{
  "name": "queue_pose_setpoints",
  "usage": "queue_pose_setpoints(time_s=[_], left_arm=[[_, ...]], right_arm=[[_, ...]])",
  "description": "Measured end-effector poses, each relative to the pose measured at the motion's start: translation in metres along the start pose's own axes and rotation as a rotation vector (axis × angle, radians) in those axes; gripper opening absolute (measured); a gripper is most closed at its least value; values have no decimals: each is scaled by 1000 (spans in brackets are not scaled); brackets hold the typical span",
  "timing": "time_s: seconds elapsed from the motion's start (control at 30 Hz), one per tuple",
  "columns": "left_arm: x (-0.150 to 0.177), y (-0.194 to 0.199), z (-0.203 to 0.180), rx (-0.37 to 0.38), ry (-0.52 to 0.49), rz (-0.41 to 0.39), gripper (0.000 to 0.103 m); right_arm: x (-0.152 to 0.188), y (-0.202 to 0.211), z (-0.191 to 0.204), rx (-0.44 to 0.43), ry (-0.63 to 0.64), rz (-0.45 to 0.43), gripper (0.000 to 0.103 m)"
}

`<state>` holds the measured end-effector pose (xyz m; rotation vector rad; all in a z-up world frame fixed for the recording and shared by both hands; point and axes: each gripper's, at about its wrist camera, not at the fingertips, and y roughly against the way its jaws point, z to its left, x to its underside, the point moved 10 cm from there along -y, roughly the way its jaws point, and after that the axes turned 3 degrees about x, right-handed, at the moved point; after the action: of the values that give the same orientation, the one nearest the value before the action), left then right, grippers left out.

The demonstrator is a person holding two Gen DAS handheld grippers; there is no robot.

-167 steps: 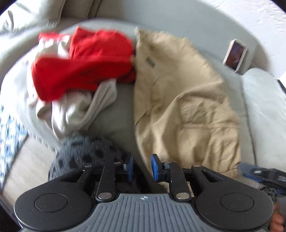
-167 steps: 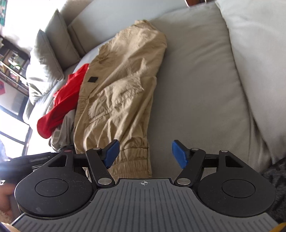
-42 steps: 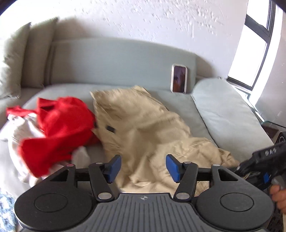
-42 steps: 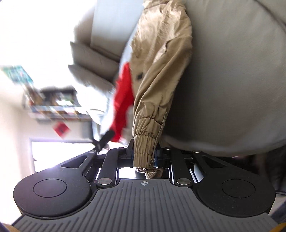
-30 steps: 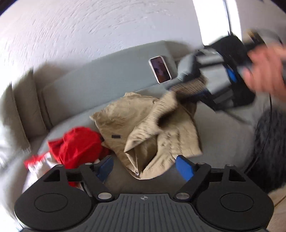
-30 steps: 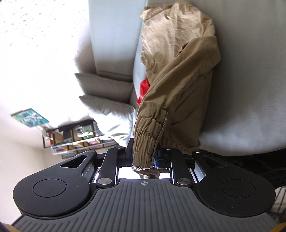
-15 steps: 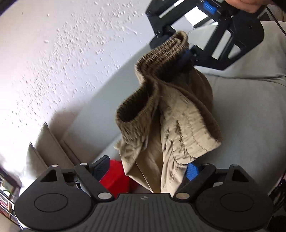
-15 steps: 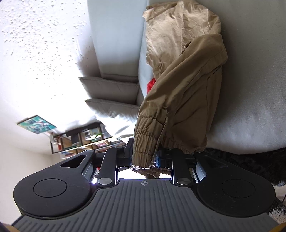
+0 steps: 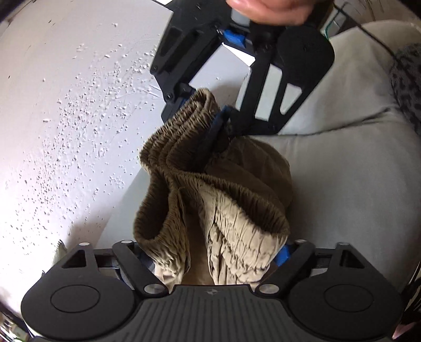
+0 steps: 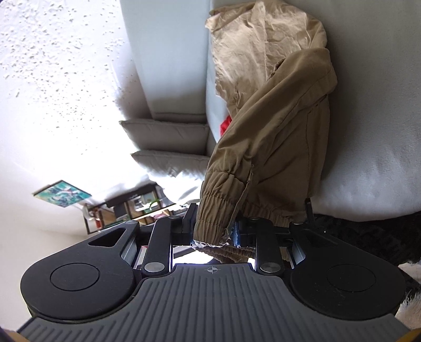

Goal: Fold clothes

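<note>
Khaki trousers hang by their elastic cuffs in front of the grey sofa. My right gripper, held by a hand, pinches the upper cuff; its jaws are opening but the pads still bear on the cloth. In the right wrist view the same cuff sits in the right gripper, and the trousers trail back onto the seat. My left gripper has the lower cuff bunched between its jaws, which are closing without a firm pinch.
A red garment peeks out behind the trousers. Grey cushions lean at the sofa's far end. A dark spotted furry thing lies at the seat's near edge. A white textured wall is behind.
The trousers, earlier flat on the sofa, were lifted by a cuff in the right gripper. The left gripper rolled, came up under the hanging cuffs and narrowed its jaws around the lower one.
</note>
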<state>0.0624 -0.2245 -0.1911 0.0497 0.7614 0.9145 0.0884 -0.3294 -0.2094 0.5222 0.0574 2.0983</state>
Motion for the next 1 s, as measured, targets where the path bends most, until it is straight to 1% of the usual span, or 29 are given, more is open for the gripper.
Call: queue_pose_setpoints(time_s=[0.03,0.07,0.1,0.13,0.17,0.2,0.23,0.33,0.43,0.5,0.57,0.6,0.63,0.67,0.73,0.8,0.87,0.93,1.0], left_arm=[[-2,1,5,15,29,-12,62],[-2,1,9,49,70,-14,46],[-4,1,14,85,122,-13,34],[-2,1,20,117,175,-8,33],[0,1,27,147,226,1,29],[3,0,35,175,279,12,28],[5,0,42,195,325,22,27],[10,-2,57,256,413,41,26],[10,0,64,319,468,34,26],[8,0,65,368,504,26,26],[6,0,67,408,536,16,26],[4,1,68,416,544,11,26],[1,3,67,420,546,8,26],[-2,6,62,421,542,7,26],[-4,9,55,423,524,11,26],[0,7,45,430,489,18,26],[0,6,42,442,458,19,26],[-2,5,41,457,426,16,26],[-3,3,39,475,389,11,26]], right_arm=[[-1,-1,1,-1,3,2,33],[-3,-1,2,1,18,4,34],[-5,0,3,7,38,7,35],[-7,2,5,21,73,8,39],[-9,4,7,37,111,10,43],[-9,7,11,55,163,15,46],[-9,13,14,64,212,23,54],[-6,35,22,89,385,64,55],[-3,67,25,215,656,42,55],[-7,81,23,354,861,-7,56],[-14,84,22,492,1052,-74,57],[-16,81,23,531,1151,-98,57],[-18,76,25,566,1246,-122,61],[-18,69,27,581,1338,-139,72],[-13,49,32,567,1529,-153,83],[-6,29,35,545,1689,-133,84],[-6,10,32,562,1795,-105,84],[-12,-4,28,577,1833,-61,84],[-16,-14,25,572,1865,-13,84]])
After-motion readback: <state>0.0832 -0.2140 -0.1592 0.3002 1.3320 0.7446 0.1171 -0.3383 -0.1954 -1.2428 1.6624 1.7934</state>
